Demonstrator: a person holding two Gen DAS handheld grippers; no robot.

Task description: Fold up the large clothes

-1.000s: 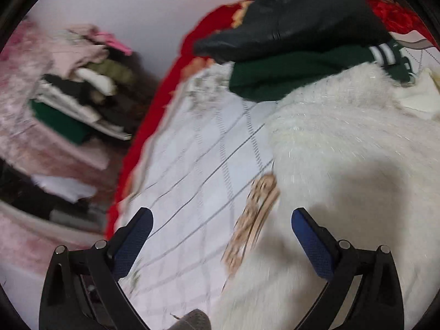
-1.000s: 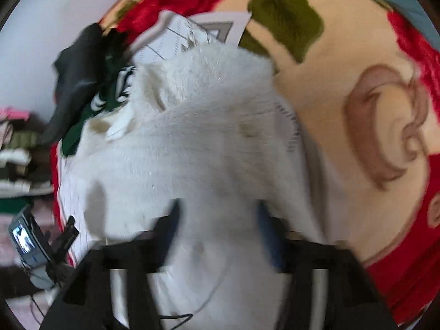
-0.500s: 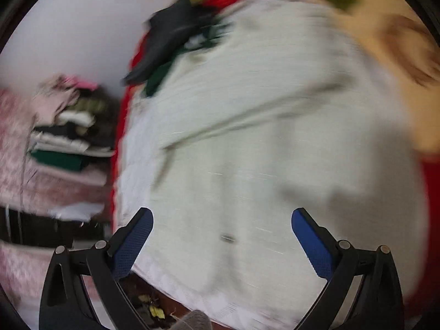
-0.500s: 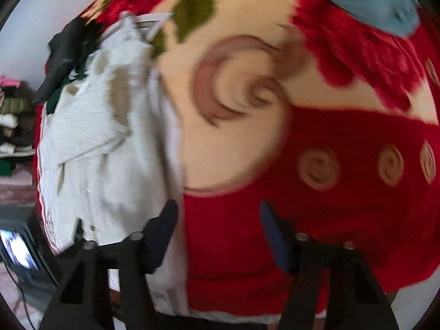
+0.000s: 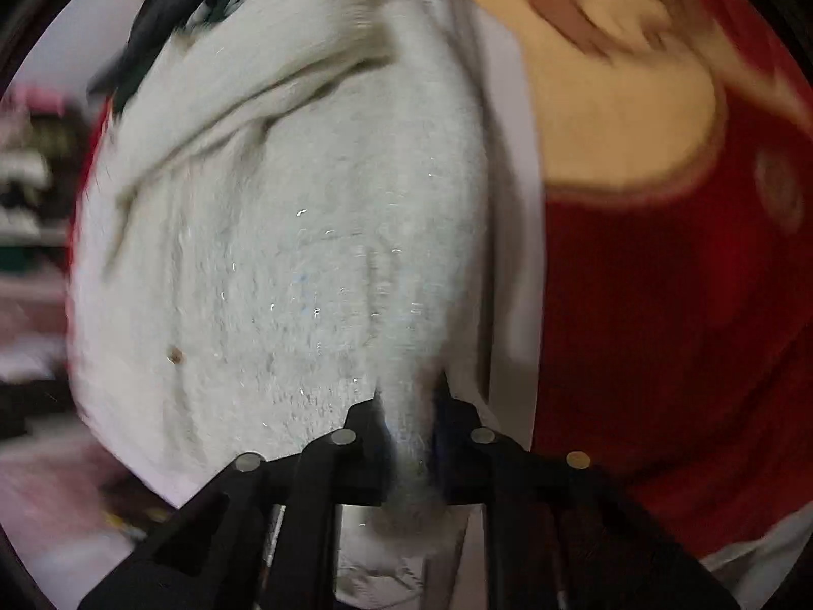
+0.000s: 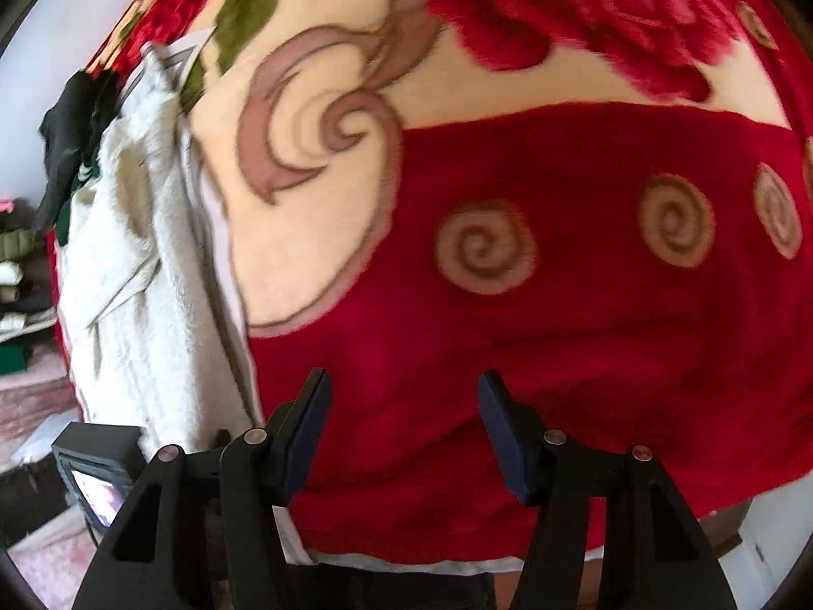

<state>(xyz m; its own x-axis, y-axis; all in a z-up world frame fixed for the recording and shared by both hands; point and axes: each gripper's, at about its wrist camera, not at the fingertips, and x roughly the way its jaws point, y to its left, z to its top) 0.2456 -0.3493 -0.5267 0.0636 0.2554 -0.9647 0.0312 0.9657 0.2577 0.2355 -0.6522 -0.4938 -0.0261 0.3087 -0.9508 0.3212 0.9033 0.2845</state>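
Observation:
A fluffy white garment [image 5: 284,254] lies spread on the bed, its near edge pulled up into a ridge. My left gripper [image 5: 411,406] is shut on that ridge of white fabric, which bunches between the dark pads. In the right wrist view the same white garment [image 6: 137,305] lies at the left. My right gripper [image 6: 404,422] hangs open over the red blanket [image 6: 559,330], to the right of the garment, with nothing between its blue pads.
The bed is covered by a red and cream floral blanket [image 5: 660,254]. A black and dark green pile of clothes [image 5: 167,10] sits at the garment's far end. Stacked folded clothes [image 6: 15,274] stand beside the bed at the left. A small screen device [image 6: 96,478] sits near the bed's corner.
My left gripper swung over the white garment toward its near edge and shut on a fold of it. My right gripper left the garment, moved right over the red blanket and narrowed.

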